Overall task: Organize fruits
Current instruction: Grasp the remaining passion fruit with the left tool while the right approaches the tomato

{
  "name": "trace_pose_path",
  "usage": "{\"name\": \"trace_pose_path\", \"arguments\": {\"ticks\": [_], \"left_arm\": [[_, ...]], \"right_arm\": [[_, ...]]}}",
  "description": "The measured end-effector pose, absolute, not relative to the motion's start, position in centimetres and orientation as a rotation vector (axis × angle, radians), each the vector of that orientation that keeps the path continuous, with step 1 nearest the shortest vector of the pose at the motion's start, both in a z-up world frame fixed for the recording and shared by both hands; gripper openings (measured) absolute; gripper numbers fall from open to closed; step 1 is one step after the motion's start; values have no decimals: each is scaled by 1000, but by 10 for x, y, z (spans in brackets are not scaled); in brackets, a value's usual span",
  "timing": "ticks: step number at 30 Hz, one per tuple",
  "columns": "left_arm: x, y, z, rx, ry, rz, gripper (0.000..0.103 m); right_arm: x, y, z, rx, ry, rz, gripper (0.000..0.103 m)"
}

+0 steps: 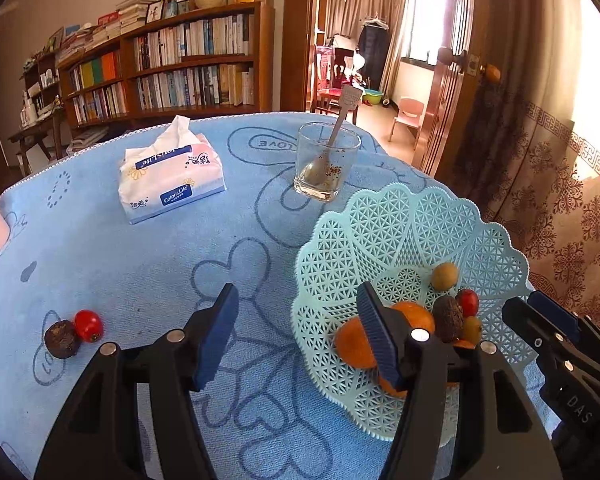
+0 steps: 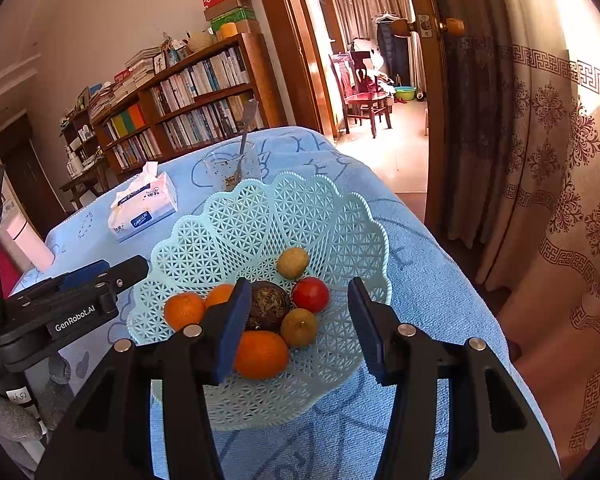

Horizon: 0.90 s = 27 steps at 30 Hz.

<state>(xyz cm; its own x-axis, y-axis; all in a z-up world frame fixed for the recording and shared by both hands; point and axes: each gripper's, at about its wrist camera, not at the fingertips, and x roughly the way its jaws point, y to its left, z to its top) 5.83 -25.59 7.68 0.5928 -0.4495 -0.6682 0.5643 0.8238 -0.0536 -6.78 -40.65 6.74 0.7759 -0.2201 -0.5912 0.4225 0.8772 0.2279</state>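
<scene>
Meanwhile, both grippers stood wide open, holding nothing. The left gripper (image 1: pixel 298 332) hovered over the blue cloth (image 1: pixel 140 264) beside the basket (image 2: pixel 332 216), which held oranges (image 2: pixel 260 354), a tomato (image 2: pixel 310 294) and brown fruits. Well left on the cloth, another tomato (image 1: pixel 88 325) touched a dark wrinkled fruit (image 1: pixel 62 339). The right gripper (image 2: pixel 300 324) hung above the basket.

The left claw (image 1: pixel 298 332) and right claw (image 2: pixel 300 324) both gape wide, empty, side by side.
</scene>
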Motion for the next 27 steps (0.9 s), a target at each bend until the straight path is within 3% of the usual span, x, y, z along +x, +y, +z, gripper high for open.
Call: {"name": "trace_pose_path", "arguments": {"ticks": [7, 11, 27], "left_arm": [[65, -226, 78, 150, 730, -538, 63], [69, -204, 79, 143, 722, -490, 70], [102, -103, 56, 105, 776, -297, 72]], "right_arm": [[-65, -389, 77, 338, 578, -326, 52], [-61, -377, 80, 323, 582, -301, 52], [-39, -329, 83, 275, 621, -202, 52]]}}
